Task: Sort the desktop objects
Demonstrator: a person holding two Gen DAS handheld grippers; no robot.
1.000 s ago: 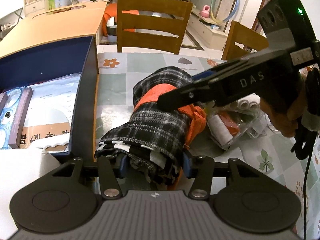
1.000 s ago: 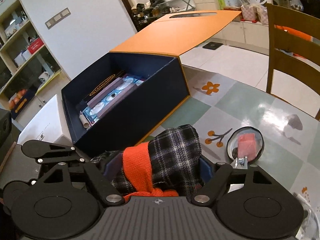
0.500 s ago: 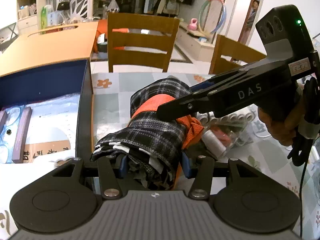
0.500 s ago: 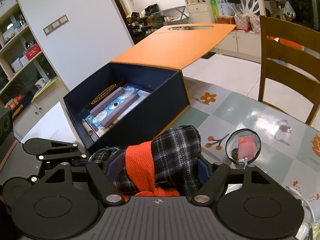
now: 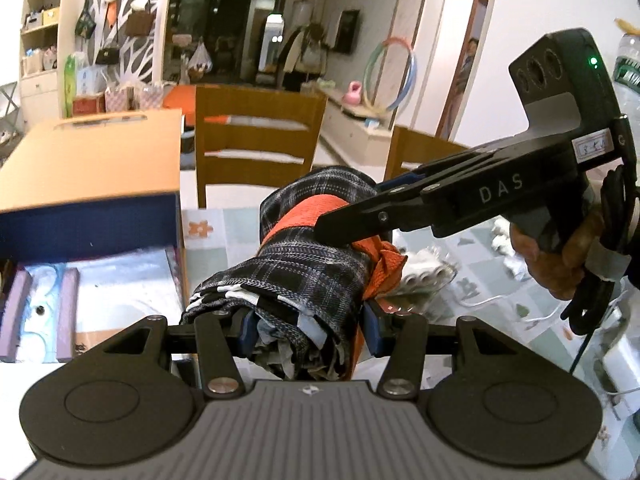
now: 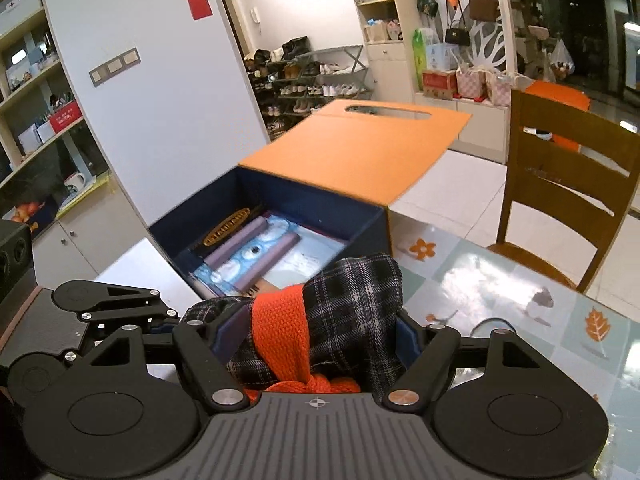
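Note:
A rolled black-and-white plaid scarf bundle (image 5: pixel 308 264) tied with an orange band (image 5: pixel 308 212) hangs in the air above the table, held by both grippers. My left gripper (image 5: pixel 306 330) is shut on its near end. My right gripper (image 6: pixel 316 340) is shut on the other end, around the orange band (image 6: pixel 280 336); it shows from the side in the left wrist view (image 5: pixel 360 216). The open navy box (image 6: pixel 280 208) with an orange lid (image 6: pixel 352 152) stands just beyond and to the left of the bundle, with boxed items (image 6: pixel 256 248) inside.
A bag of white rolls (image 5: pixel 424 276) and a white cable (image 5: pixel 520 312) lie on the tiled table at the right. Wooden chairs (image 5: pixel 256 148) stand behind the table. A white box (image 6: pixel 136 268) sits beside the navy box.
Both grippers have lifted the scarf bundle higher off the table and moved it toward the open box. The small round mirror has left the right wrist view.

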